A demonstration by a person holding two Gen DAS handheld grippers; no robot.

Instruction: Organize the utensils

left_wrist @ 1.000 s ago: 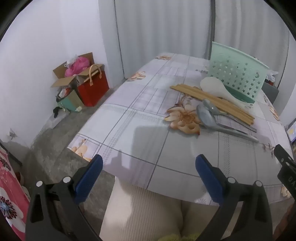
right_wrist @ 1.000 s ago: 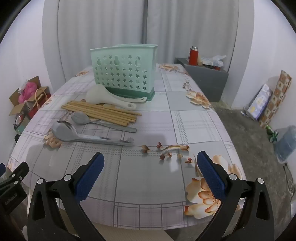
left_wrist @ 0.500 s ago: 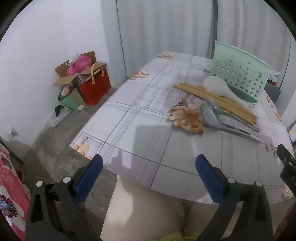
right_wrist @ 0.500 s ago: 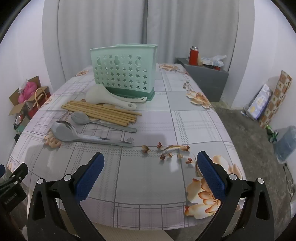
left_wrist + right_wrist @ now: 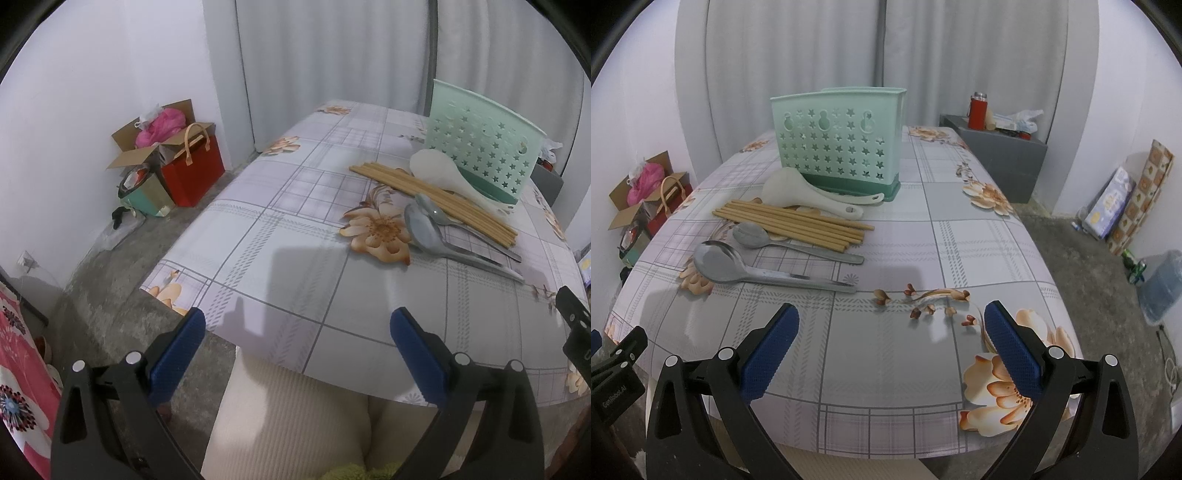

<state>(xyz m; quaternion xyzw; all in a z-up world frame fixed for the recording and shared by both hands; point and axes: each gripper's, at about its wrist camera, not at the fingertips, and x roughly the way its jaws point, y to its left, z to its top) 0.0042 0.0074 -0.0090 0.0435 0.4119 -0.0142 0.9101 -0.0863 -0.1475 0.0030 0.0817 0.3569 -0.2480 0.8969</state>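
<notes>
**Utensils laid out before an upright caddy, both grippers idle**

The left gripper [image 5: 295, 354] and right gripper [image 5: 892, 347] hover at the near table edge, blue-padded fingers spread wide, gripping nothing. On the floral plaid tablecloth [image 5: 960, 240] stands a mint-green perforated plastic utensil caddy [image 5: 838, 144]. Just before it lie a white plastic rice paddle [image 5: 798, 192], a bundle of wooden chopsticks [image 5: 798, 221], a small metal spoon [image 5: 757, 236] and a large metal spoon [image 5: 724, 262].
</notes>
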